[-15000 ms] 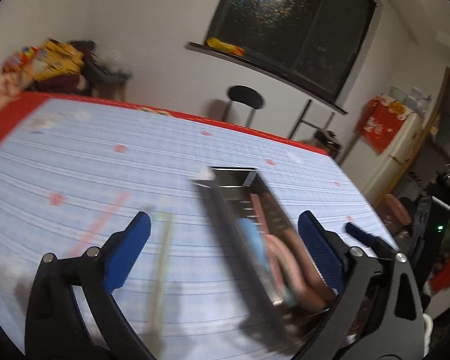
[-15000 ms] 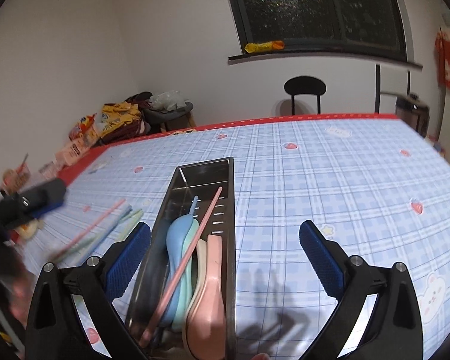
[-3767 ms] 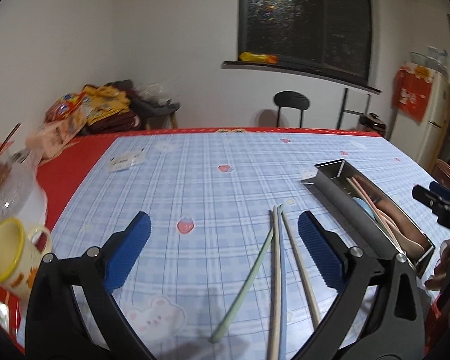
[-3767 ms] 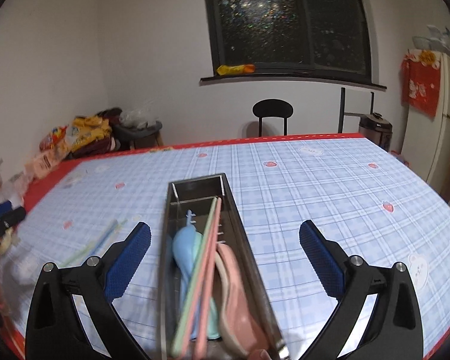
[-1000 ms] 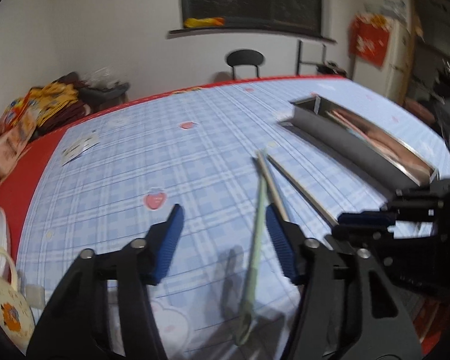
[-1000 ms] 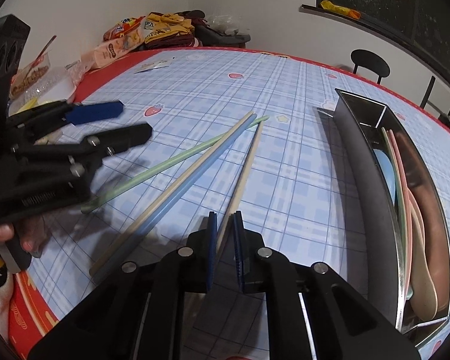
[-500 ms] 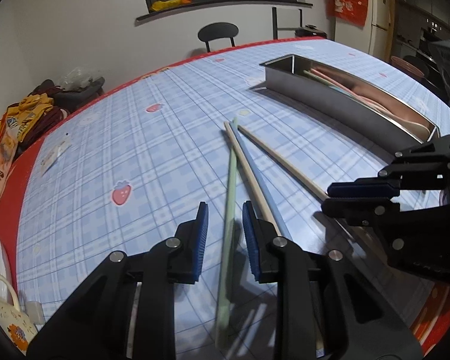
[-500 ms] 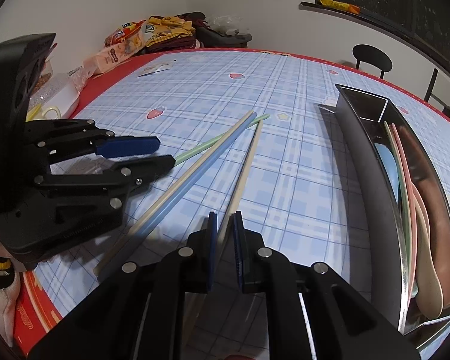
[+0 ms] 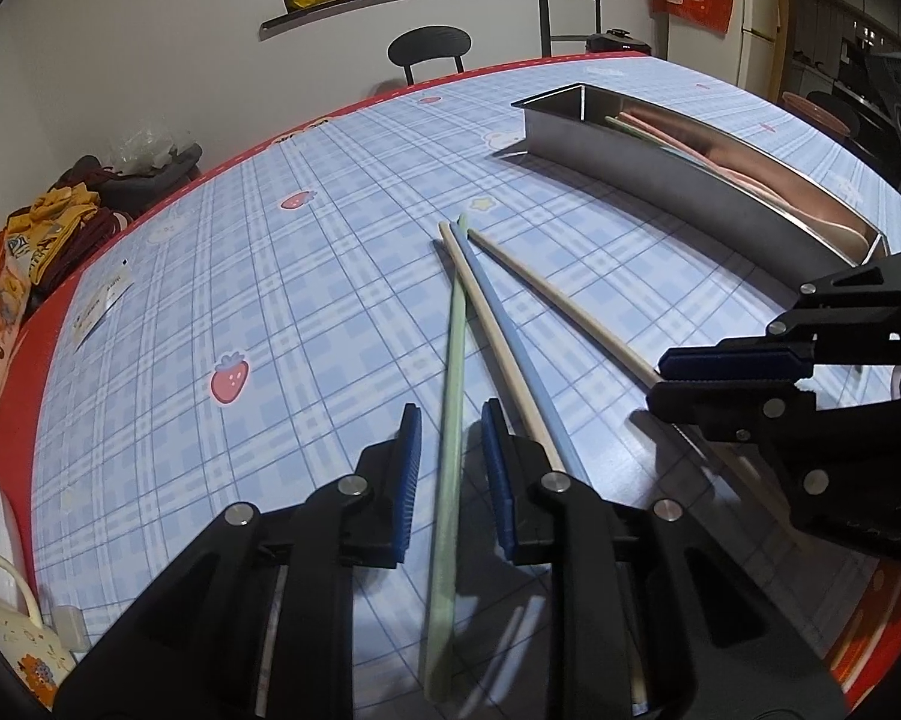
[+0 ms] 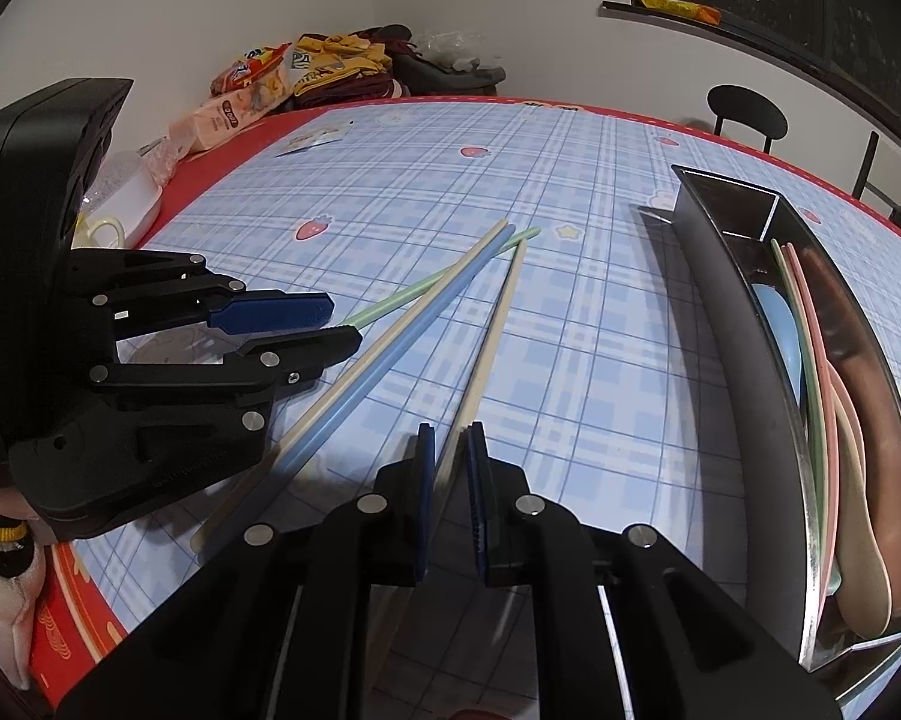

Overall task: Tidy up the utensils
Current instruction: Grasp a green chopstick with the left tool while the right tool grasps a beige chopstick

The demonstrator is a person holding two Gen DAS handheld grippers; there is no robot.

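Several chopsticks lie on the blue plaid tablecloth. My left gripper (image 9: pixel 450 414) straddles the green chopstick (image 9: pixel 453 324), its jaws narrowed but with a gap on each side of the stick. My right gripper (image 10: pixel 450 432) is shut on the cream chopstick (image 10: pixel 492 324), whose far end rests on the cloth. A second cream chopstick (image 9: pixel 492 324) and a blue chopstick (image 9: pixel 510 324) lie side by side between them. The steel utensil tray (image 9: pixel 660 180) holds spoons and chopsticks; in the right wrist view the tray (image 10: pixel 726 276) lies to the right.
A cup (image 9: pixel 6 642) stands at the table's near left edge. Snack bags (image 10: pixel 240 102) and clothes lie at the far corner. A black chair (image 9: pixel 429 51) stands behind the table. A red table border (image 9: pixel 18 360) rims the cloth.
My left gripper has narrowed further around the green chopstick and moved closer to it. My right gripper stays shut on the cream chopstick.
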